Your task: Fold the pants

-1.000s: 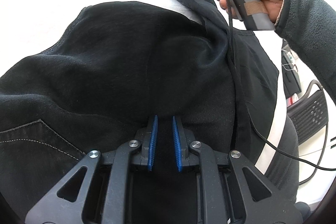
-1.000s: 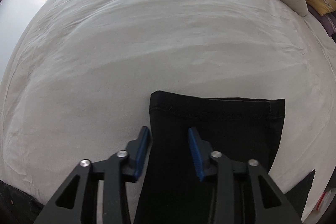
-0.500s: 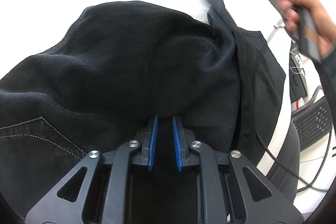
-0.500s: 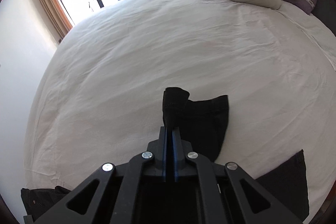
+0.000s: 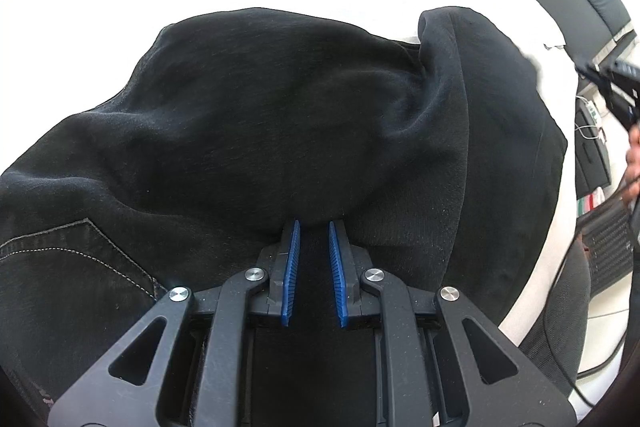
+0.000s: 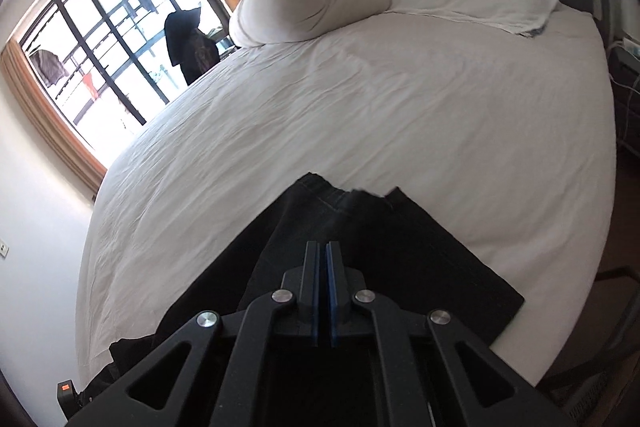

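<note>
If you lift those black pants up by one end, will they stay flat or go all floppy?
Probably floppy: the black pants already slump in soft folds on the bed. They likely bend wherever they are held, since the leg gathered at the right hand-held gripper trails away limp. They look thick with stitched seams, so perhaps a bit heavy.

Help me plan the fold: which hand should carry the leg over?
Right: the right gripper appears shut on the pants leg, lifted above the bed; the left gripper grips the pocket end.
</note>
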`<state>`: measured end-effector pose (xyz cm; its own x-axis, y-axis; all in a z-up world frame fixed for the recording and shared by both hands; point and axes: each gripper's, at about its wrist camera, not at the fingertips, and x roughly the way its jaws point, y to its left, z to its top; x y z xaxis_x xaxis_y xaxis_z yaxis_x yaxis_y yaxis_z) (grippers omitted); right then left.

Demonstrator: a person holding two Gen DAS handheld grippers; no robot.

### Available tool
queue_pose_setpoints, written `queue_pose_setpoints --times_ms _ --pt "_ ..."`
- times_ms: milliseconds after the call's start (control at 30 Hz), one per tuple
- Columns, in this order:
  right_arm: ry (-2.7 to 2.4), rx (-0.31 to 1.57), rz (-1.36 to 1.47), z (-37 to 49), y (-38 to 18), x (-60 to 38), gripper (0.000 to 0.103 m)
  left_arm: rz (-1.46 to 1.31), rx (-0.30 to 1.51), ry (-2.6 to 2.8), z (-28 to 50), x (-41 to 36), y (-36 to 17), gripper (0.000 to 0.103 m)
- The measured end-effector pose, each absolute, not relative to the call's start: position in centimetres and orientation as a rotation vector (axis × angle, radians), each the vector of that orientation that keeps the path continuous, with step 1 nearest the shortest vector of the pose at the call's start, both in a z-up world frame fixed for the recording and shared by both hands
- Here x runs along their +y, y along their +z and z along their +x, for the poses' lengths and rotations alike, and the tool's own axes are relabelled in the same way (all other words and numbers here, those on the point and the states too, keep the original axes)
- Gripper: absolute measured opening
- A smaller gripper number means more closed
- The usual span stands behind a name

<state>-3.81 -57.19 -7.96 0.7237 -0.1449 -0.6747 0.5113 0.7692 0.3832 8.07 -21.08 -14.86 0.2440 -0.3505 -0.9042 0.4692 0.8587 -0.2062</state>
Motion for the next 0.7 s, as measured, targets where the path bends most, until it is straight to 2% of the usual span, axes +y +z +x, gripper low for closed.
queue_pose_setpoints --times_ms 267,333,367,400,567,700 --pt "-0.302 0.714 0.800 -5.4 -11.7 -59.6 0.004 0.125 1.197 -0.556 7.9 -21.4 -14.9 0.015" --pt "-0.271 0.727 0.890 -4.7 -12.9 -60.4 0.015 0.123 1.198 -0.556 7.8 -21.5 -14.9 0.015" --pt "-0.255 0.738 0.948 -4.5 -13.8 -61.2 0.032 0.123 1.198 -0.556 7.9 -21.5 -14.8 0.015" --pt "-0.255 0.742 1.012 -4.4 -14.8 -62.0 0.039 0.123 1.197 -0.557 8.1 -21.3 -14.8 0.015" --pt "-0.269 0.767 1.255 -3.8 -19.4 -64.7 0.039 0.118 1.194 -0.561 8.2 -21.3 -15.0 0.015" --pt "-0.274 0.742 1.293 -2.6 -20.0 -65.2 0.039 0.121 1.187 -0.558 7.9 -21.3 -14.8 0.015"
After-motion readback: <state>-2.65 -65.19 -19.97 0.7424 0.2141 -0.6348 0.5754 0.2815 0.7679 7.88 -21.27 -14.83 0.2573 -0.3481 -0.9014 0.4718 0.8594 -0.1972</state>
